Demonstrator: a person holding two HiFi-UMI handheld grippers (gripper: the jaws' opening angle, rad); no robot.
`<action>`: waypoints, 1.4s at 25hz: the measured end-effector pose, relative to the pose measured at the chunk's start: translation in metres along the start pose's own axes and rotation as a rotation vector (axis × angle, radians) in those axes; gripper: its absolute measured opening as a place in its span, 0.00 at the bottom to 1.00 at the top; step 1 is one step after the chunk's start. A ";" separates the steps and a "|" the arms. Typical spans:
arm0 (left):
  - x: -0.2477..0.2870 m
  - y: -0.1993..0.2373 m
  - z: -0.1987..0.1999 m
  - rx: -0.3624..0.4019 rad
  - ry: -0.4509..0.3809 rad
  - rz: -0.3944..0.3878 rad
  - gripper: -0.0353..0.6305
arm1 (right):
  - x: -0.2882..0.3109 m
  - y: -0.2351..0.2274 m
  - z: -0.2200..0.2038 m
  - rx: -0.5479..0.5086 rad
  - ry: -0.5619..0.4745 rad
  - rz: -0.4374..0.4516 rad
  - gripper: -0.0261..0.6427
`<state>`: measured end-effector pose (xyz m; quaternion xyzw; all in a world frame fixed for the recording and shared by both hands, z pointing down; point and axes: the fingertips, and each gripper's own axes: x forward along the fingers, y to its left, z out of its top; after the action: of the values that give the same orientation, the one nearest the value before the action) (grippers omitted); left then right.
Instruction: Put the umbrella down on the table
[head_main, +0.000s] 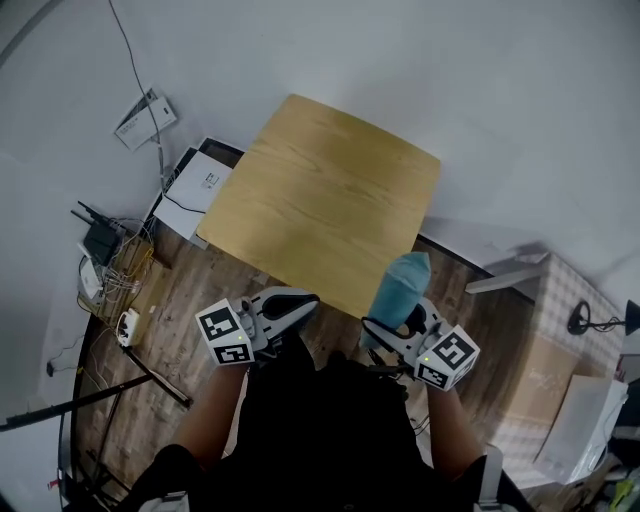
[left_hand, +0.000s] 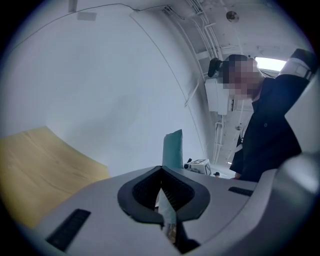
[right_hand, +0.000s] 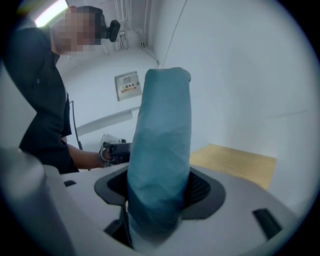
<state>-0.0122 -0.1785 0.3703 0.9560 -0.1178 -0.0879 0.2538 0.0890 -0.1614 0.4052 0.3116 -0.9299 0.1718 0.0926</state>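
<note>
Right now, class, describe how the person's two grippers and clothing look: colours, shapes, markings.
The left gripper and right gripper are pale grey, with black ribbed pads. Each carries a white cube printed with black square markers. The person wears a black top.

**The table and the floor around it**

Ahead of me stands a square table (head_main: 330, 195) with a pale wooden top, its grain running lengthwise. It rests on a dark plank floor (head_main: 190, 300).

On the planks to my left, by the wall, lie a flat white box (head_main: 195, 185) just beside the table's corner, a black router (head_main: 98, 240), a tangle of cables (head_main: 128, 265) and a white power strip (head_main: 127, 326). Nearer me a black stand leg (head_main: 90, 398) crosses the boards.

To my right sit something covered in checked cloth (head_main: 565, 300) and cardboard boxes (head_main: 545, 385).
</note>
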 end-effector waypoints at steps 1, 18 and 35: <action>-0.001 0.009 0.007 0.003 0.001 -0.013 0.07 | 0.009 -0.002 0.006 -0.005 -0.003 -0.007 0.47; -0.023 0.118 0.082 -0.009 0.069 -0.199 0.07 | 0.106 -0.038 0.067 0.042 -0.028 -0.228 0.47; 0.027 0.200 0.073 -0.005 0.158 -0.091 0.07 | 0.134 -0.126 0.075 -0.033 0.098 -0.219 0.47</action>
<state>-0.0393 -0.3888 0.4060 0.9638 -0.0536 -0.0240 0.2602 0.0550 -0.3572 0.4068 0.4011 -0.8873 0.1603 0.1614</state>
